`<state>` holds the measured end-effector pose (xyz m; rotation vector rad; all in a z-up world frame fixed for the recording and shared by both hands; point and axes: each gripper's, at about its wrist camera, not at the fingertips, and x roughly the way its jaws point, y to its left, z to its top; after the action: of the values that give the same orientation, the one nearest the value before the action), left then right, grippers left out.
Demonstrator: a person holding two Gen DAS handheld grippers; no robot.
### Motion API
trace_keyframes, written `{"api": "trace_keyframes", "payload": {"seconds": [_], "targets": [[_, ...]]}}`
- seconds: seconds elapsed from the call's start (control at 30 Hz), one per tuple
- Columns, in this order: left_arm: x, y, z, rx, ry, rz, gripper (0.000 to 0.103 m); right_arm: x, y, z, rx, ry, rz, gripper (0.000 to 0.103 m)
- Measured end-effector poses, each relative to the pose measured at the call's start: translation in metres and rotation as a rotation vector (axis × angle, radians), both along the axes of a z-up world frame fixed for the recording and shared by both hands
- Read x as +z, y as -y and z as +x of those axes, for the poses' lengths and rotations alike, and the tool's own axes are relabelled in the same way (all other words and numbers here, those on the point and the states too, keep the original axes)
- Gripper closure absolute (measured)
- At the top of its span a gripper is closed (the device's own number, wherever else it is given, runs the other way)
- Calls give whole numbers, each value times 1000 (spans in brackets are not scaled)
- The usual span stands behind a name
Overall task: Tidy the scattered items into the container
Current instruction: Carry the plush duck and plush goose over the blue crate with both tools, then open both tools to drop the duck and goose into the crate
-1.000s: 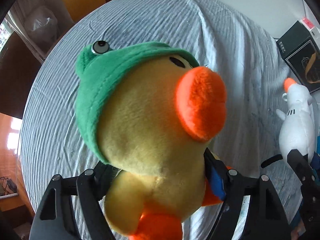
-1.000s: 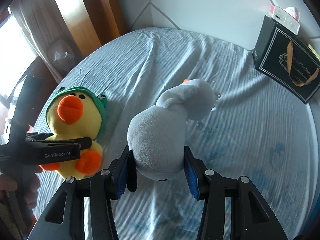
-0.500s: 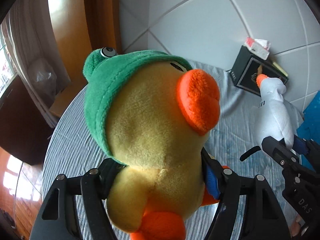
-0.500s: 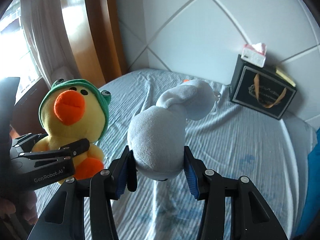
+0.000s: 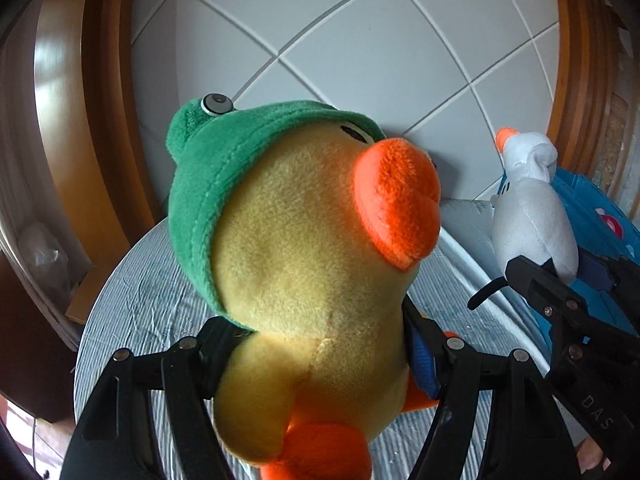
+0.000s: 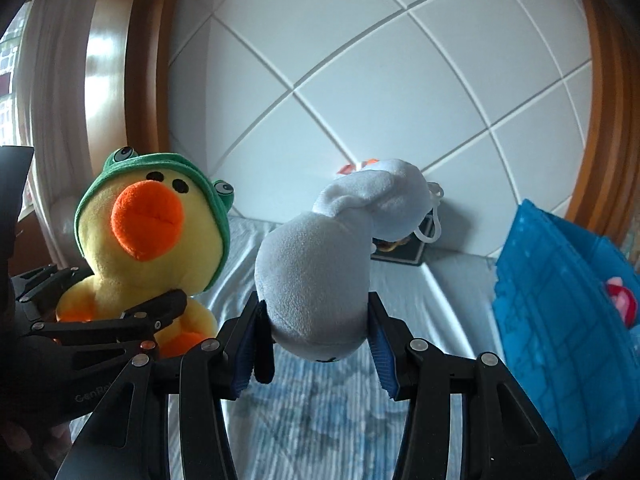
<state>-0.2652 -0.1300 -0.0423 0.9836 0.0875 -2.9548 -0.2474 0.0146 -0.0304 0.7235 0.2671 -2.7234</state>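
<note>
Right claw [image 6: 316, 344] is gripping white plush goose [image 6: 320, 272]; left claw [image 5: 320, 364] is gripping yellow plush duck [image 5: 304, 264]. Blue fabric container [image 6: 560, 300] is lying rightward, nearer the right claw.

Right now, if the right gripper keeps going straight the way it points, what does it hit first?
Likely the striped bedsheet, then the white tiled wall. The right gripper, holding the white plush goose, isn't aimed at the blue fabric container. Depth unclear.

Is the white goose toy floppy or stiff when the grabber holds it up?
Probably floppy. The white goose toy bulges where the right gripper squeezes its body, so it looks soft. Its neck bends over instead of standing straight, which suggests loose stuffing. The plush looks fuzzy, so it likely won't slip out easily.
</note>
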Motion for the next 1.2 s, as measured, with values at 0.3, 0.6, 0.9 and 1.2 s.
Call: {"api": "trace_keyframes", "payload": {"seconds": [0.3,0.6,0.9,1.2], "targets": [[31,-156,41,-33,-92,-18,33,41,-161,62,-46,-121,34,55],[67,-314,57,-228,-127,-17,33,75,-329,108,-264,-162,7,55],[98,-460,44,-455,-151,26,33,78,-445,108,-459,-108,6,55],[26,-552,-23,-393,131,-24,33,47,-520,42,-302,-10,50,54]]}}
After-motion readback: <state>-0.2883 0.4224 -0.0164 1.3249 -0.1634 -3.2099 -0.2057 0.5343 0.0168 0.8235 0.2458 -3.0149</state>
